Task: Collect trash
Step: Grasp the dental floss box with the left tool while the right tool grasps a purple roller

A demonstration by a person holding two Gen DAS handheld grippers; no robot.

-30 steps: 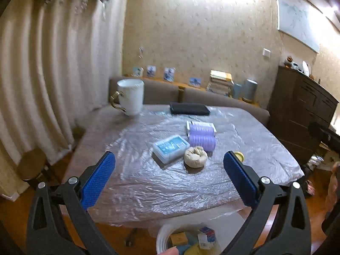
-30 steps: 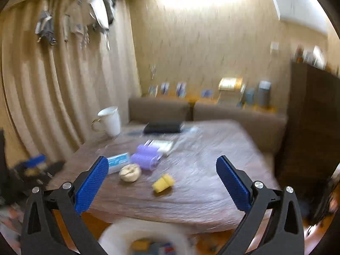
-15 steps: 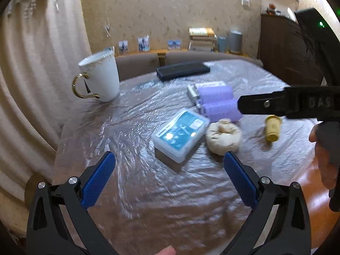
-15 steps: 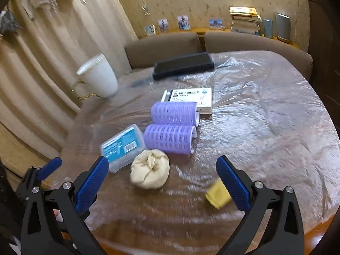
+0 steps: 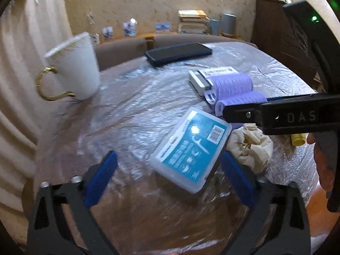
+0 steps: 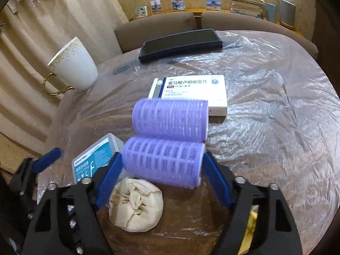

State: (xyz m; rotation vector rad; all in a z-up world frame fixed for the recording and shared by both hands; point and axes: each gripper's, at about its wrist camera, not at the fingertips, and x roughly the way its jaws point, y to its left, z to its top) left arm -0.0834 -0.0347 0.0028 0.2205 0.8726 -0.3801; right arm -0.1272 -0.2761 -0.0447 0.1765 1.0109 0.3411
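A crumpled beige paper ball (image 6: 136,206) lies on the plastic-covered table (image 6: 265,127), low between my right gripper's (image 6: 163,156) blue fingers. The jaws are closing; their tips flank the ends of the near purple hair roller (image 6: 163,163), and no pad visibly presses on anything. My left gripper (image 5: 167,157) hovers over a teal dental floss box (image 5: 191,146), jaws closing, and the box sits toward the right finger. The paper ball (image 5: 250,146) lies just right of it. A small yellow piece (image 5: 298,139) shows behind the right gripper's finger (image 5: 240,113).
A second purple roller (image 6: 170,116) and a white medicine box (image 6: 191,91) lie behind the near one. A white mug (image 6: 72,65) with a gold handle stands far left, a black case (image 6: 180,42) at the back. A sofa and a dark cabinet (image 5: 276,31) border the table.
Both grippers have come down and forward over the table. The right one now straddles the paper ball and near roller. Both pairs of jaws stand narrower than before.
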